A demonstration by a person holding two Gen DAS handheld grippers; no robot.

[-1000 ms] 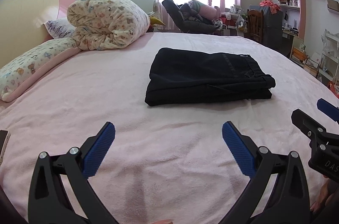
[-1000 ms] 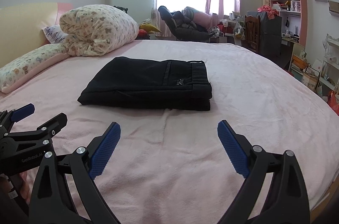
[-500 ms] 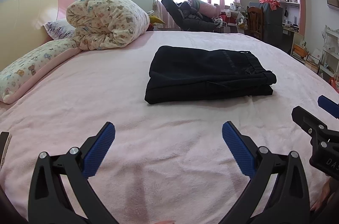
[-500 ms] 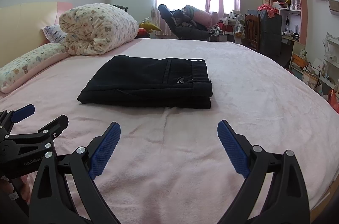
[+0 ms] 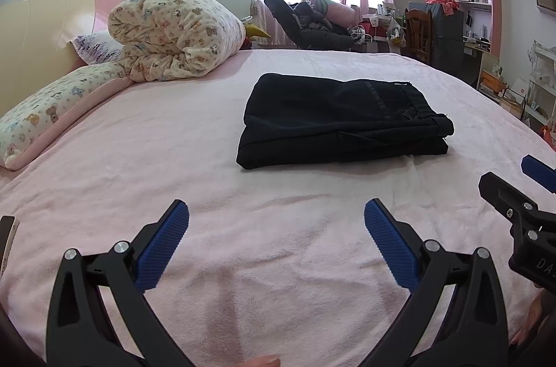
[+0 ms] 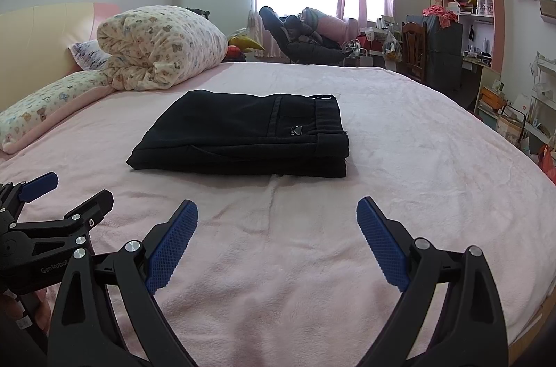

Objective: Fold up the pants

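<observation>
Pants [image 6: 243,138] mid-bed [image 6: 417,158]; rolled duvet [image 6: 163,47] behind-left, beside pillow [image 6: 45,110].

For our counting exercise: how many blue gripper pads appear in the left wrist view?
3: two on the left gripper, at lower left and lower right; one on the right gripper at the right edge. Its other pad is out of frame.

The pants [image 6: 243,138] were matt black cloth, lying on a fuzzy pink fleece bedspread [image 6: 399,158]. Each gripper, left [image 5: 276,240] and right [image 6: 277,236], had matt black plastic arms, shiny metal screws and knurled blue pads [image 6: 172,243].
</observation>
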